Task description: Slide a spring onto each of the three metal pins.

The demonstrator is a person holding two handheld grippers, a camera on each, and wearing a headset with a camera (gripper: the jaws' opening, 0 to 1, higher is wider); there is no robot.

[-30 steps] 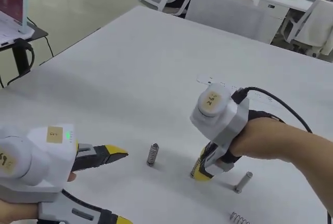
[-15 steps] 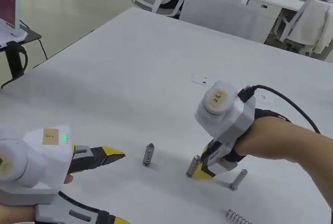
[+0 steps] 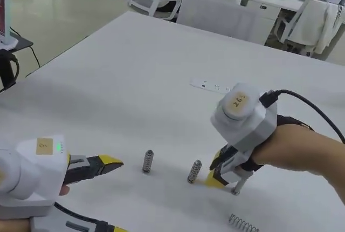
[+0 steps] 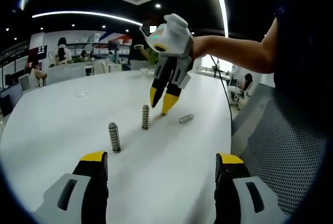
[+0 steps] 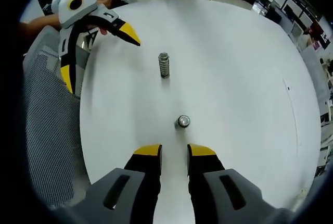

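Left gripper (image 4: pixel 161 160): jaws spread wide, empty, held low and level over the white table (image 4: pixel 62 114). Ahead stand the nearer sprung pin (image 4: pixel 114 136) and the farther sprung pin (image 4: pixel 145 116). Right gripper (image 5: pixel 174 151): jaws nearly together, gripping nothing, pointed steeply down, with the farther sprung pin end-on just off its tips. The head view adds a bare pin (image 3: pixel 237 185) under that gripper and a loose spring (image 3: pixel 241 223) nearby.

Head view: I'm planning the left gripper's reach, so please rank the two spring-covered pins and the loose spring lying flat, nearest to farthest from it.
1. The left spring-covered pin, upright just right of the left gripper.
2. The right spring-covered pin, upright beside the right gripper.
3. The loose spring, lying flat at the bottom right.
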